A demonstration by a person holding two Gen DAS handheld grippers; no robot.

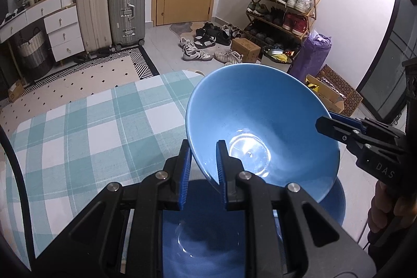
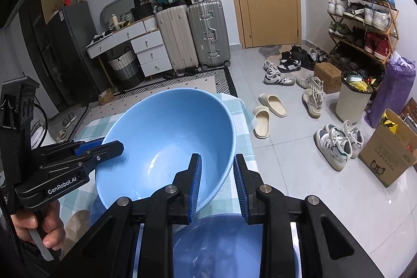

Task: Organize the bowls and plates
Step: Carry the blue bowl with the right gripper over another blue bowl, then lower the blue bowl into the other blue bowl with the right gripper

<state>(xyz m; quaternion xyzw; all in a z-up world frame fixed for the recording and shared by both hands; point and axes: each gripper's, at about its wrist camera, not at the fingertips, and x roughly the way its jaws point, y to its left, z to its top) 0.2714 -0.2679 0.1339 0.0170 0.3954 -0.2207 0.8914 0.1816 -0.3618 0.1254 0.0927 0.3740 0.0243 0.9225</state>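
A light blue bowl [image 1: 260, 116] is held tilted in the air above the checked tablecloth [image 1: 78, 137]. My left gripper [image 1: 202, 168] straddles its near rim, one finger inside and one outside. My right gripper [image 2: 217, 184] straddles the opposite rim of the same bowl [image 2: 166, 137]; it also shows at the right of the left wrist view [image 1: 338, 127]. The left gripper shows at the left of the right wrist view [image 2: 104, 147]. A second, darker blue bowl [image 1: 203, 231] sits on the table right below, also seen in the right wrist view [image 2: 221, 246].
The table edge [image 2: 250, 137] drops to a tiled floor with scattered shoes [image 2: 336, 142], slippers [image 2: 271, 108], a white bin [image 2: 351, 98] and a cardboard box [image 2: 391, 155]. Suitcases [image 1: 125, 9] and drawers [image 1: 65, 33] stand by the far wall.
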